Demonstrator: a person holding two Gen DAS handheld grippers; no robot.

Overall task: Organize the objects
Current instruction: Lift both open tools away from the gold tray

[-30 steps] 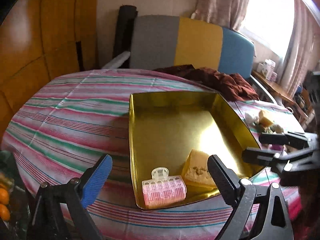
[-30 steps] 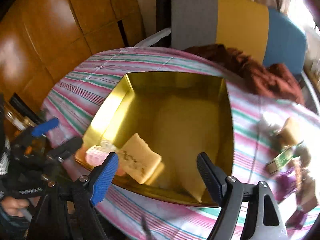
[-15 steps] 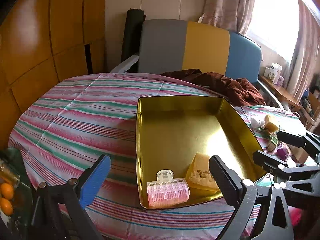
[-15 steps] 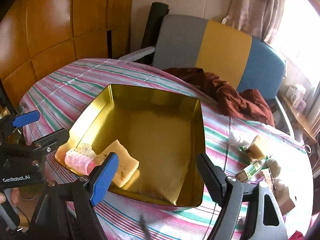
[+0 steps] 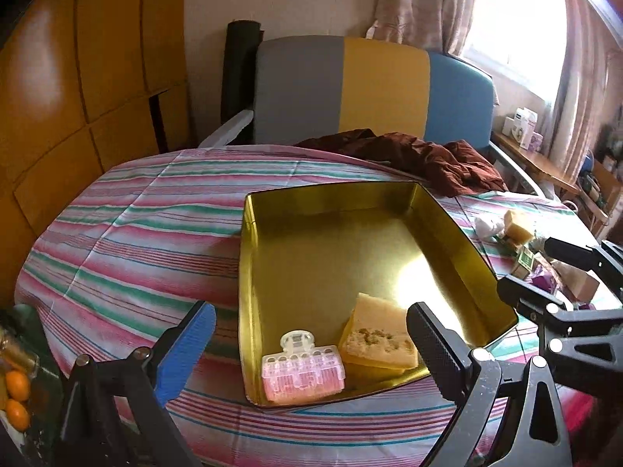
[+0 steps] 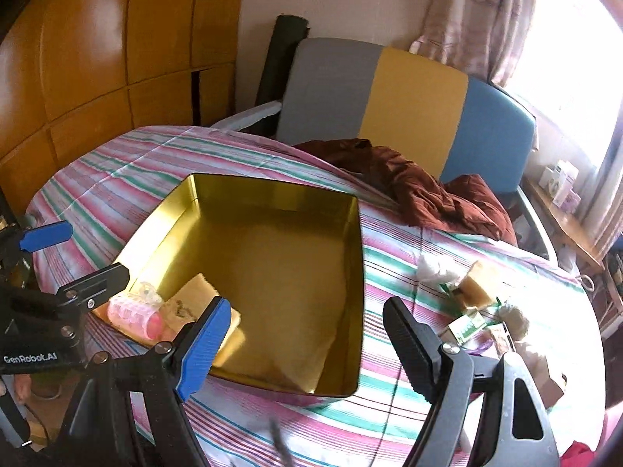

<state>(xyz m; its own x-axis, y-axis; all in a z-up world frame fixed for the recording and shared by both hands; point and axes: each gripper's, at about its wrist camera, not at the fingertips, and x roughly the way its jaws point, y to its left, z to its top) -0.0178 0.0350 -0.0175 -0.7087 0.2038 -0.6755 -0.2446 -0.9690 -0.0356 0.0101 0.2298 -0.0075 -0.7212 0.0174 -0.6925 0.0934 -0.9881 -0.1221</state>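
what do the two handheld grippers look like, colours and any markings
Both the left gripper and right gripper are black plastic frames with silver screws. Each has one blue ribbed finger pad and one black ribbed pad. White "GenRobot.AI" lettering marks the left one's side.

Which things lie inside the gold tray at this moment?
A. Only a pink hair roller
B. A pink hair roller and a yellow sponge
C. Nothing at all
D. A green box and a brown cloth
B: the left wrist view shows the pink hair roller and the yellow sponge side by side in the near corner of the gold tray.
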